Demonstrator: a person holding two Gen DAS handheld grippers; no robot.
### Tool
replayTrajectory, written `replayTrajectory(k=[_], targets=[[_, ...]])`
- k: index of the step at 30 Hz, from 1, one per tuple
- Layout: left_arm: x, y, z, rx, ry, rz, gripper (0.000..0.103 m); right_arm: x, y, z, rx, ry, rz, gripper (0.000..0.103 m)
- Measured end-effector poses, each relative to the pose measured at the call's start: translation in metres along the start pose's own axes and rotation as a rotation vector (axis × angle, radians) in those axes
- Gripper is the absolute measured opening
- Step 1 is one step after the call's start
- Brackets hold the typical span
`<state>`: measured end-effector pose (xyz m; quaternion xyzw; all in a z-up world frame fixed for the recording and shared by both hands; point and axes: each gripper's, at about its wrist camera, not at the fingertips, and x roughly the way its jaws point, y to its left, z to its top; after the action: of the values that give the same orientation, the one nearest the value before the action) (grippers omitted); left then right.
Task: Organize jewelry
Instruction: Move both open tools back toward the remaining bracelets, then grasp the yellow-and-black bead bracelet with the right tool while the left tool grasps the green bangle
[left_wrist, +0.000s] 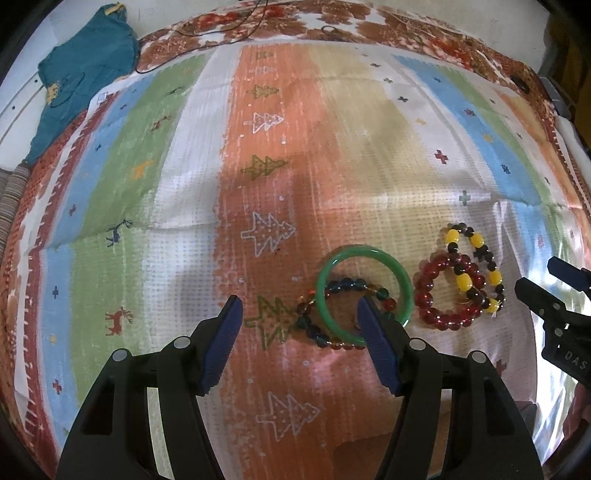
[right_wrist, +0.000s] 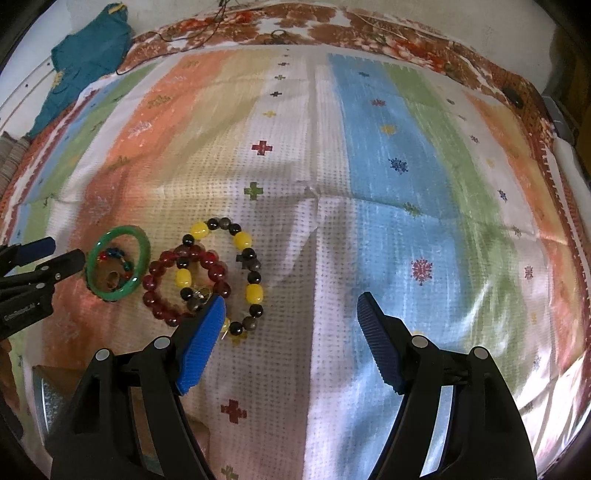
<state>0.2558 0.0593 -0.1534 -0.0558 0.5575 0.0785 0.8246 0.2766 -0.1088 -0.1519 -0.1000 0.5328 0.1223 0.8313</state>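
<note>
Both grippers, left gripper (left_wrist: 299, 314) and right gripper (right_wrist: 291, 314), gape empty; we'd pinch the rigid, slick green bangle (left_wrist: 400, 275) across its rim, lower right of frame, not the floppy beaded bracelets (left_wrist: 458, 280).

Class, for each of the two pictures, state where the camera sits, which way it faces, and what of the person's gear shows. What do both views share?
Left wrist: on the left gripper, facing steeply down at the green bangle; right gripper at right edge.
Right wrist: on the right gripper, over the yellow-and-black bracelet; left gripper at left edge.
Shared: bangle, bracelets, striped cloth.
</note>
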Motion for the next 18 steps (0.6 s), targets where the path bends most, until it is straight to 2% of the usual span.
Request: replayTrajectory(k=[11, 13, 16, 18], targets=[[0.016, -0.002, 0.005, 0.001, 0.02, -0.022, 0.054, 0.026, 0.003, 0.006, -0.01, 0.037, -0.002, 0.074], [0.02, -0.004, 0.006, 0.009, 0.027, -0.02, 0.042, 0.03, 0.005, 0.007, -0.018, 0.046, -0.009, 0.074], [0.027, -0.006, 0.005, 0.011, 0.036, -0.007, 0.032, 0.036, 0.004, 0.007, -0.019, 0.062, -0.025, 0.074], [0.03, -0.005, 0.004, 0.008, 0.044, -0.023, 0.023, 0.039, 0.003, 0.007, -0.019, 0.068, -0.02, 0.074]])
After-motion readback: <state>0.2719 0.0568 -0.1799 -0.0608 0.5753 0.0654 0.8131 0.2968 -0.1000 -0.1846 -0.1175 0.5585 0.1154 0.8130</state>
